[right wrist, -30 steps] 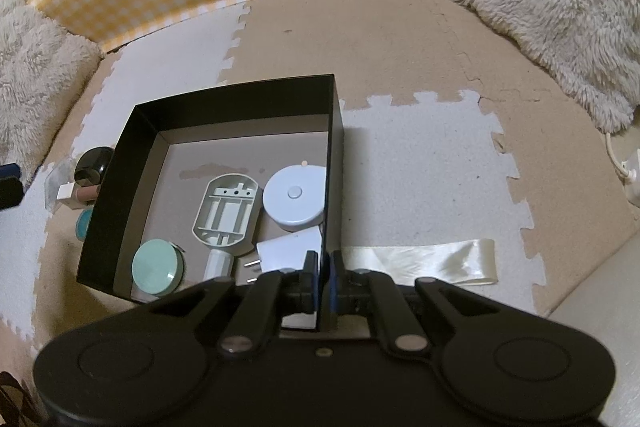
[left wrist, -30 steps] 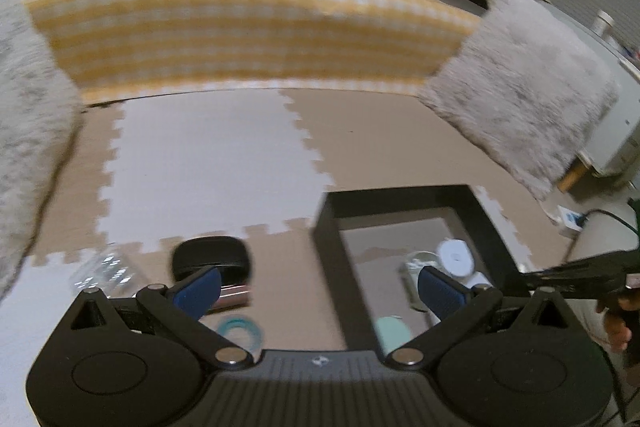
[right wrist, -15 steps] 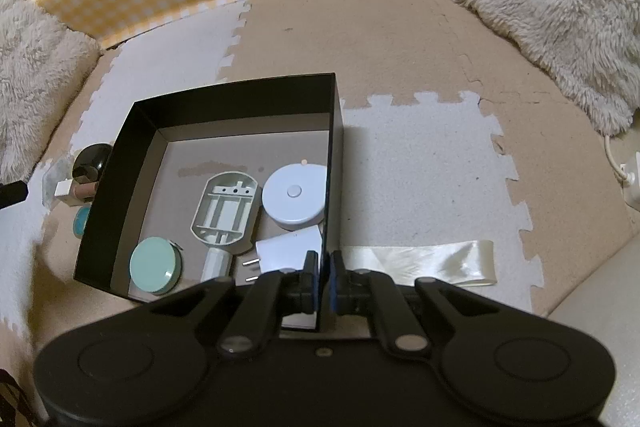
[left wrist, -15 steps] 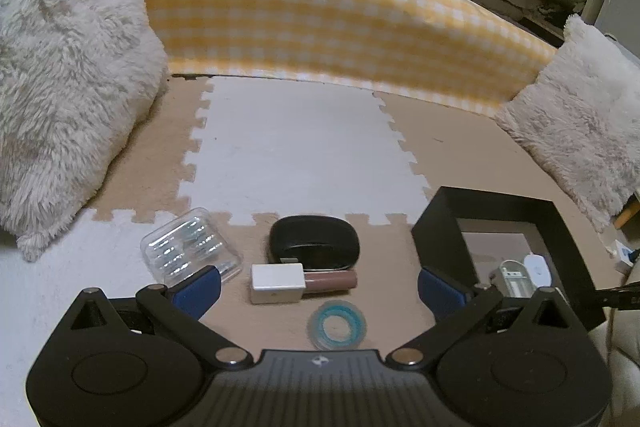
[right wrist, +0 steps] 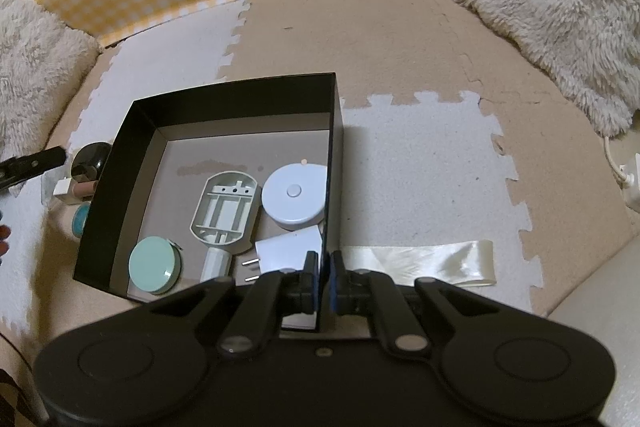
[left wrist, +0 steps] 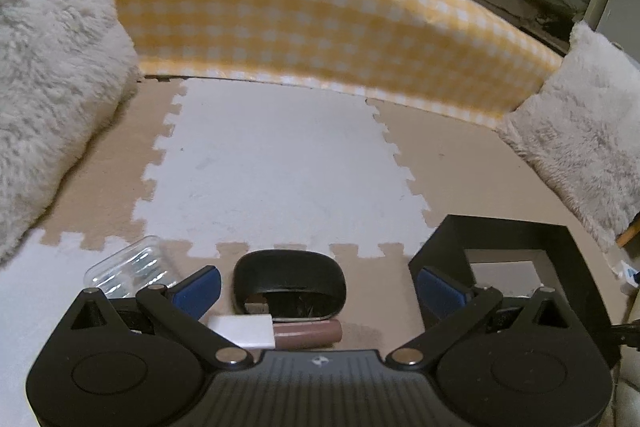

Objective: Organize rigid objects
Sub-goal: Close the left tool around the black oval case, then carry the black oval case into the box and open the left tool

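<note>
hovering left gripper (left wrist: 318, 287), jaws spread

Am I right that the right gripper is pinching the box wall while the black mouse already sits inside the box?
No. The right gripper does pinch the black box wall, but the left wrist view shows the black mouse outside it, on the mat.

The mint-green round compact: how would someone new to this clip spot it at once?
Find the black open box on the foam mat. Inside, look in its near-left corner, left of the white oval plastic frame. The mint-green round compact lies there, the only coloured item among white ones.
</note>
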Motion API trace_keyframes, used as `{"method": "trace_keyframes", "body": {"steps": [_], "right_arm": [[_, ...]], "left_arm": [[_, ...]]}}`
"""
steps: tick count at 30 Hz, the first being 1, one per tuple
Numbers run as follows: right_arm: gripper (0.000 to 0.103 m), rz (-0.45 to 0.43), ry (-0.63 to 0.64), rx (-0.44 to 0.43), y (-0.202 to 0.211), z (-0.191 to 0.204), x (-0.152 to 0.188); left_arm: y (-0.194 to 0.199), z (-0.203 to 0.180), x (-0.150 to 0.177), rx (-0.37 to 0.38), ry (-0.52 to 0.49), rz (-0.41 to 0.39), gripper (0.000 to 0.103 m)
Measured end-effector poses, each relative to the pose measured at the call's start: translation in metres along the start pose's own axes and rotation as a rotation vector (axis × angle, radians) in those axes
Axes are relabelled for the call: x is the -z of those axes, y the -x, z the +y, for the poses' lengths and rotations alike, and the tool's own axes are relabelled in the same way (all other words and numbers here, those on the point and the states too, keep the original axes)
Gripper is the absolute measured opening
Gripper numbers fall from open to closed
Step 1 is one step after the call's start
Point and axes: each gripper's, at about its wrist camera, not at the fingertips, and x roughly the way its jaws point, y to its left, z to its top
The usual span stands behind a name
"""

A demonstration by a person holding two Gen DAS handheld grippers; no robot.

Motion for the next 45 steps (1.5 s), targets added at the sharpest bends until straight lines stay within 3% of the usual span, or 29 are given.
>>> {"method": "trace_keyframes", "body": {"steps": [6, 10, 15, 23, 35, 45], "right_arm": [[0.006, 0.005, 0.002, 0.006, -0.001, 0.0, -0.001], [0.006, 0.006, 0.008, 0.01, -0.001, 0.002, 0.0], [0.006, 0.007, 0.016, 0.015, -0.001, 0.003, -0.001], [0.006, 0.007, 0.023, 0.018, -0.001, 0.004, -0.001], [0.005, 0.005, 0.027, 0.021, -0.001, 0.005, 0.0], [0.005, 0.004, 0.018, 0.017, -0.001, 0.004, 0.0]], "left_arm": [[-0.024, 0.009, -0.007, 0.01, 0.05, 0.052, 0.103], [-0.036, 0.008, -0.008, -0.034, 0.067, 0.073, 0.103], [-0.048, 0.009, -0.004, -0.122, 0.012, 0.087, 0.102], [-0.052, 0.013, -0.001, -0.102, 0.045, 0.097, 0.081], [-0.047, 0.003, 0.001, -0.102, 0.002, 0.105, 0.081], [-0.004, -0.018, -0.015, -0.037, 0.041, 0.022, 0.081]]}}
